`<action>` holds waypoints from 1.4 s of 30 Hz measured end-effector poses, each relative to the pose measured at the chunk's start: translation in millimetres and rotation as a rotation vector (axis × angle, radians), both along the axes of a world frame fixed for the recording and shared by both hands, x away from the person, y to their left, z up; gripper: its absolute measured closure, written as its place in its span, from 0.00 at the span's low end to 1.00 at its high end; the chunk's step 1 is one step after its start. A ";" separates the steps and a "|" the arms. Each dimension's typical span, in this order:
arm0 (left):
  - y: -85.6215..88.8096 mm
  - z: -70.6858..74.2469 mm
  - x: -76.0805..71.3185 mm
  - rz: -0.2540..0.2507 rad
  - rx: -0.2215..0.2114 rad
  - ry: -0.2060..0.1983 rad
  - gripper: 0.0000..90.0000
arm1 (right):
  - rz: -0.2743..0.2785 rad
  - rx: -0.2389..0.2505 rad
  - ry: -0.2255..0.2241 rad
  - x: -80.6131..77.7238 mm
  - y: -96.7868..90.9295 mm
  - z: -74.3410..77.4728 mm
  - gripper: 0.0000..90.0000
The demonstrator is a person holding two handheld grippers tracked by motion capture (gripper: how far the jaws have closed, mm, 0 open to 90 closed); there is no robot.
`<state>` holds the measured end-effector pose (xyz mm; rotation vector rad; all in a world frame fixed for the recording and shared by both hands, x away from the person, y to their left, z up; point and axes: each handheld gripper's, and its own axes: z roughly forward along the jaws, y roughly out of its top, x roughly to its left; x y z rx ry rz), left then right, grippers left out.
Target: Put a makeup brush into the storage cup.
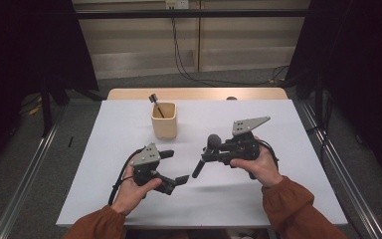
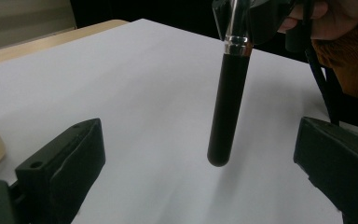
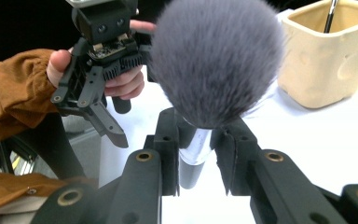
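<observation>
**Carrying the brush to the cup**

The right gripper [image 1: 213,152] is clamped on a makeup brush [image 1: 205,157], its jaws pinching the silver collar just below the grey bristles [image 3: 216,60]. The black handle [image 2: 226,109] hangs down and slightly aslant, its end above the white table [image 1: 278,199] and not touching it. The left gripper [image 1: 175,169] is held near, jaws spread wide and holding nothing, with the handle between them in the left gripper view.

The likely step is dropping the brush into the beige cup [image 1: 164,127], which stands well apart towards the far edge and already holds one thin brush [image 1: 156,105].

To do it well, keep the clamp firm on the collar, since the metal looks slick. Bring the handle upright before lowering it. Aim for the free side of the cup, away from the thin brush. The left gripper could steady the cup's wall if it looks likely to tip.
</observation>
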<state>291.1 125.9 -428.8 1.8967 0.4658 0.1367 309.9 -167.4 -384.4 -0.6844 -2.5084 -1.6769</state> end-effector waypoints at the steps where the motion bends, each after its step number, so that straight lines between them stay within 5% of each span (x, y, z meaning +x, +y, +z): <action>1: -1.8 0.1 0.4 -0.001 0.003 0.000 0.02 | 0.005 -0.011 0.006 0.9 0.9 0.6 0.80; 20: -28.9 -2.1 6.6 -0.035 0.016 -0.012 0.03 | 0.037 -0.163 0.040 11.7 13.1 11.1 0.80; 29: -36.1 -7.5 9.9 -0.029 0.040 -0.014 0.04 | 0.043 -0.190 0.052 13.8 19.7 8.7 0.80; 33: -38.0 -8.5 12.6 -0.061 0.017 0.029 0.07 | 0.045 -0.194 0.053 14.7 21.9 9.4 0.80; 35: -40.0 -8.9 12.0 -0.046 0.033 0.010 0.07 | 0.044 -0.198 0.050 15.1 23.2 9.9 0.80; 42: -41.1 -10.3 16.4 -0.046 0.058 0.036 0.34 | 0.047 -0.202 0.044 14.4 27.0 9.4 0.80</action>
